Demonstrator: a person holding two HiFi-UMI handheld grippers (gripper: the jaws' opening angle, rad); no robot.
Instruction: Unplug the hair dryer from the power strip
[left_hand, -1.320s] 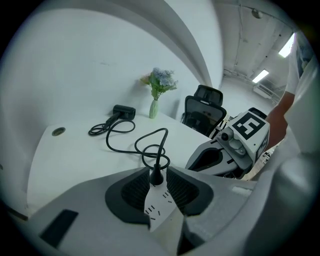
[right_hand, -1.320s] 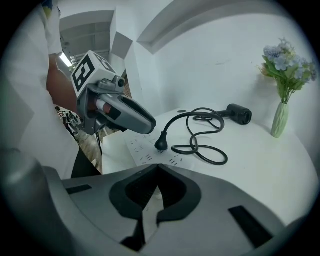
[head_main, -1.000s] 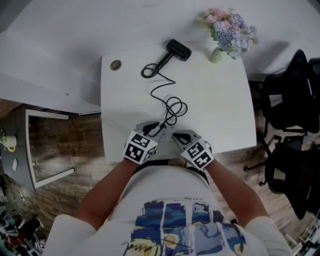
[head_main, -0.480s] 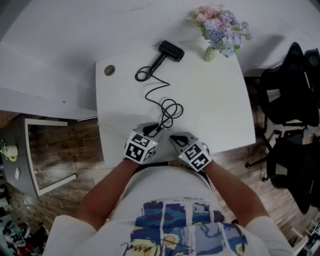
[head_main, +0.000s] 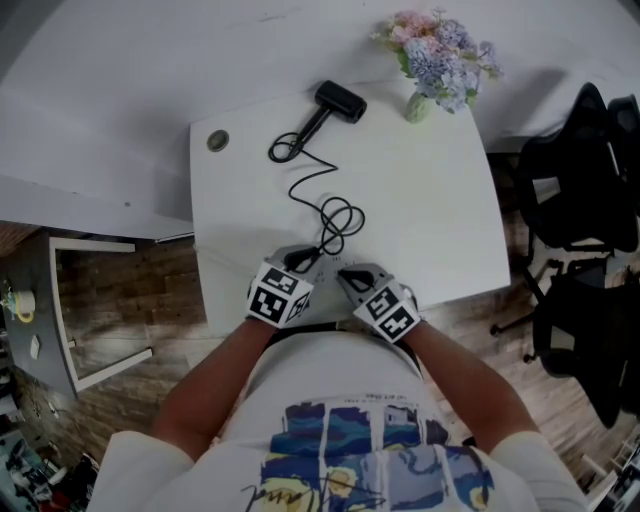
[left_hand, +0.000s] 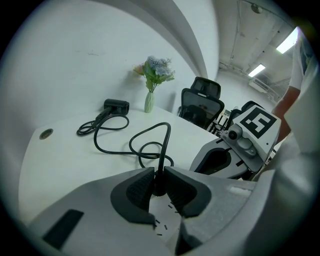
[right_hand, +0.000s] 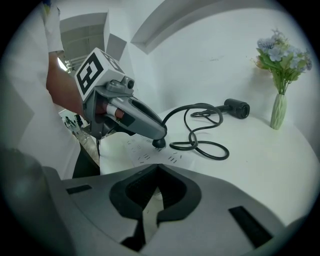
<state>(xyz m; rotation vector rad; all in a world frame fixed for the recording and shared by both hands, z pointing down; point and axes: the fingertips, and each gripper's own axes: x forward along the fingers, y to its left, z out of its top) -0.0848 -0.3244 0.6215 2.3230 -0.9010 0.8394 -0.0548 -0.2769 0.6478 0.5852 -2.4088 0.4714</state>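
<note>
A black hair dryer (head_main: 340, 102) lies at the far side of the white table (head_main: 430, 200). Its black cord (head_main: 335, 215) loops toward me and ends in a plug (left_hand: 159, 186). My left gripper (left_hand: 159, 180) is shut on that plug, which stands on the white power strip (left_hand: 167, 220) near the table's front edge. The right gripper view shows the plug (right_hand: 159, 143) still touching the power strip (right_hand: 142, 152). My right gripper (right_hand: 159, 172) is beside it, closed on the strip's near end. In the head view both the left gripper (head_main: 300, 262) and the right gripper (head_main: 345, 272) sit close together.
A vase of flowers (head_main: 435, 55) stands at the table's far right corner. A round cable grommet (head_main: 217, 140) sits at the far left. Black office chairs (head_main: 580, 200) stand to the right of the table. A wall runs behind the table.
The head view shifted slightly between the earliest frame and now. Both grippers stay at the power strip in almost the same places.
</note>
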